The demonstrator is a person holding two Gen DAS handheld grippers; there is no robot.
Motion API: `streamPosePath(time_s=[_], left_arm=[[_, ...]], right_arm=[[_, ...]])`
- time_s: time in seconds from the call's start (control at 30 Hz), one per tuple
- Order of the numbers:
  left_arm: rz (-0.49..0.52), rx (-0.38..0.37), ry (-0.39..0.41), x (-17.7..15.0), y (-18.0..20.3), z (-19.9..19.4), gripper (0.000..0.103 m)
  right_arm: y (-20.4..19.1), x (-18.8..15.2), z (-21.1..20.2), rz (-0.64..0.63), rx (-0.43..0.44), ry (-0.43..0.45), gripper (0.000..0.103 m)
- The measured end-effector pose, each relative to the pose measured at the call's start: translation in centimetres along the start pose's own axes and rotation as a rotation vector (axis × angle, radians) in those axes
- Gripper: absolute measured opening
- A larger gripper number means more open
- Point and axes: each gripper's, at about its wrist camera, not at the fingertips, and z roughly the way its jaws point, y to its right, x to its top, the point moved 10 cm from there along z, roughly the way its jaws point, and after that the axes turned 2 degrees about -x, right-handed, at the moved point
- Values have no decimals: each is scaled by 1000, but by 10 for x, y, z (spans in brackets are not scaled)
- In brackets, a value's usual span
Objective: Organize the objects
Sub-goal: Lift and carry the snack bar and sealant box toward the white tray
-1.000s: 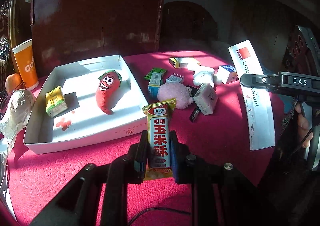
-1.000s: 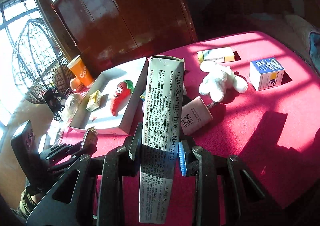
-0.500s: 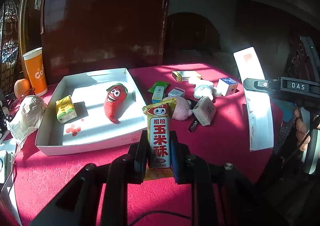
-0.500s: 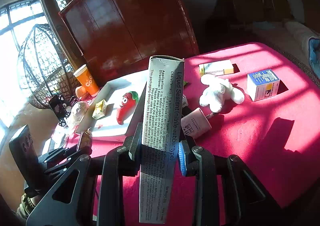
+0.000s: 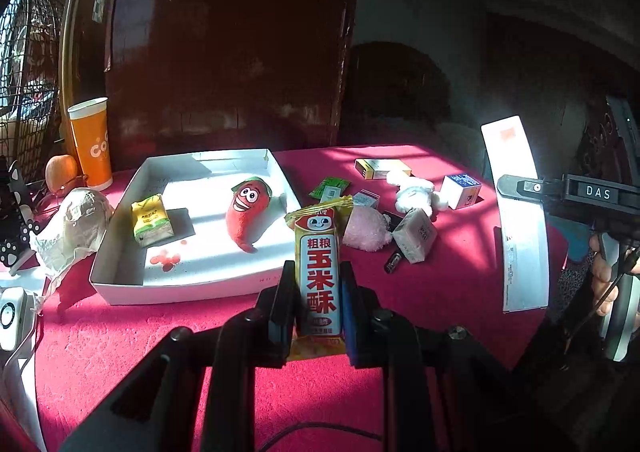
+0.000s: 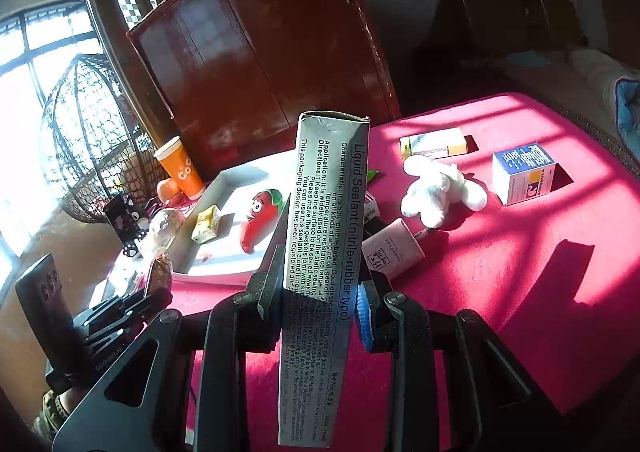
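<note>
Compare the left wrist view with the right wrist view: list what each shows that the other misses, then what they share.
Only the left wrist view shows the front of the corn snack bar clamped in the left tool, and the pink pompom.

Only the right wrist view shows the printed directions on the sealant box clamped in the right tool, plus the bright window.

Both show the white tray, the red chili plush, the orange cup and the white plush.
</note>
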Motion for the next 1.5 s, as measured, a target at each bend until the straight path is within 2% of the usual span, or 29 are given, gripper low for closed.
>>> streamPosePath(time_s=[0.43, 0.6, 0.77, 0.9, 1.1, 1.3, 1.5], left_arm=[[-10, 21, 32, 3, -3, -11, 19], [-15, 51, 35, 7, -11, -13, 19], [-20, 82, 56, 26, -26, -16, 19], [-16, 116, 104, 50, -38, -24, 19], [-17, 152, 148, 68, -52, -34, 19], [1, 174, 142, 76, -61, -31, 19], [21, 200, 149, 98, -76, -23, 19]], right_arm=[[-6, -1, -4, -6, 36, 13, 28], [-9, 2, -8, -14, 41, 37, 28], [-19, 19, -13, -60, 42, 69, 28], [-31, 36, -15, -76, 64, 96, 28], [-41, 55, -24, -101, 71, 156, 28], [-48, 66, -28, -122, 60, 188, 28], [-63, 76, -22, -156, 73, 187, 28]])
